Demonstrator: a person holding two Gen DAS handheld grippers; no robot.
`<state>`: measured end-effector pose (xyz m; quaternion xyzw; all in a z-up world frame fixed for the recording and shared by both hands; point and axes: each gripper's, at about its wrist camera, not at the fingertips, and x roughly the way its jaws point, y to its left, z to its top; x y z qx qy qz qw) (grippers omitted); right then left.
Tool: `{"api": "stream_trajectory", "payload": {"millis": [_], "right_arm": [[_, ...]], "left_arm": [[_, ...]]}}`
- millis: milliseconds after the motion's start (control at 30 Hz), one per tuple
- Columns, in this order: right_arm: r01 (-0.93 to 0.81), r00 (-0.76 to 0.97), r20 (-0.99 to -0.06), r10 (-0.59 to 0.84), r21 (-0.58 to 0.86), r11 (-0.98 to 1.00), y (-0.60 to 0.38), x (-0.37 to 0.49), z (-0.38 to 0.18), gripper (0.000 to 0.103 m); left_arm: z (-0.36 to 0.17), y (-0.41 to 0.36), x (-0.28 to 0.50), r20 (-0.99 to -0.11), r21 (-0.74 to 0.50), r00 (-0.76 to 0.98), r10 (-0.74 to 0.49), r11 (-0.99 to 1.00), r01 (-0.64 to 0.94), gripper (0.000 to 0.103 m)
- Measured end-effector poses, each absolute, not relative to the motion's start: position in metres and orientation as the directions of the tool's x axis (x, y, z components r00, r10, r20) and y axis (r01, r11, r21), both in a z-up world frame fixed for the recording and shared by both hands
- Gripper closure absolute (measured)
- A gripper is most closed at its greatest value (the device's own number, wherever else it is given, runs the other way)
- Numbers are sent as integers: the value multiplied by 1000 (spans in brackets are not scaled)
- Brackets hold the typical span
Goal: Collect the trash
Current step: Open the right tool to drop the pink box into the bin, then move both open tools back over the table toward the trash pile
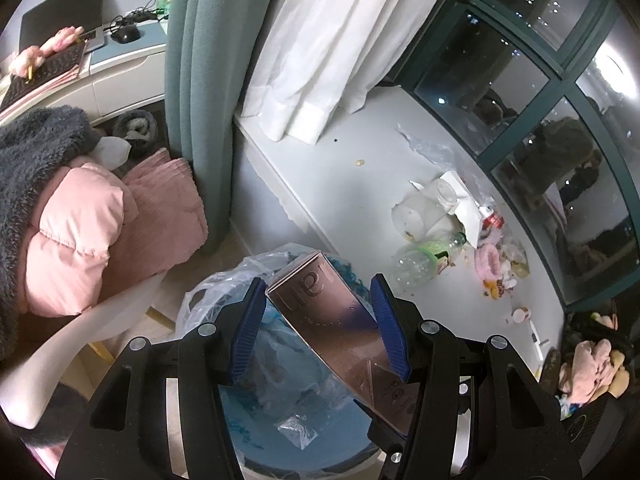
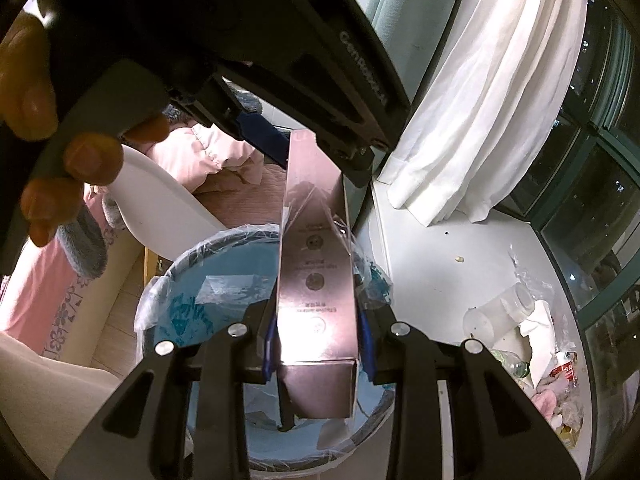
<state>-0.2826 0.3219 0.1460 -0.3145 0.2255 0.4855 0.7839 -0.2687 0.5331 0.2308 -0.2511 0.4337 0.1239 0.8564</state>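
Shiny rose-pink carton [image 1: 340, 320], blue-printed clear bin liner [image 2: 188, 312], teal curtain [image 1: 196, 80].

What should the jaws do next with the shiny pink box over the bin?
Probably let go. The pink box already hangs right above the bag-lined bin, held at one end by the right gripper and farther along by the left gripper. Opening both should drop it inside, though it may tip against the rim.

One pink carton [image 1: 340, 320], one lined bin [image 2: 192, 264], two grippers [image 1: 320, 316] [image 2: 318, 344], one green-banded plastic bottle [image 1: 428, 256], one clear jar [image 1: 420, 208], two curtains [image 1: 200, 60] [image 1: 340, 40], one laptop [image 1: 64, 16], one mouse [image 1: 125, 34]
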Motion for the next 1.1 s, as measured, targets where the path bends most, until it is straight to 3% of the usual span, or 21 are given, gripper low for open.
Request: {"api": "stream_trajectory", "payload": {"millis": [233, 267, 333, 433, 800, 1100], "right_arm": [[-905, 424, -647, 634, -271, 329, 323, -287, 147, 70], [-903, 427, -642, 637, -274, 331, 323, -286, 148, 68], [-896, 443, -621, 646, -292, 334, 324, -288, 151, 52], [-891, 454, -596, 662, -297, 344, 323, -290, 154, 43], [-877, 478, -582, 658, -282, 389, 317, -276, 157, 43], [-849, 520, -589, 618, -280, 447, 295, -258, 157, 42]], "left_arm": [[232, 536, -274, -806, -320, 591, 7, 836, -446, 49], [231, 538, -275, -807, -325, 591, 7, 830, -453, 46], [230, 541, -276, -809, -335, 587, 7, 815, -472, 28], [227, 542, -279, -813, -330, 582, 24, 805, -494, 19], [233, 550, -271, -792, -350, 607, 61, 770, -533, 17], [228, 520, -234, -798, -351, 603, 6, 808, -473, 17]]}}
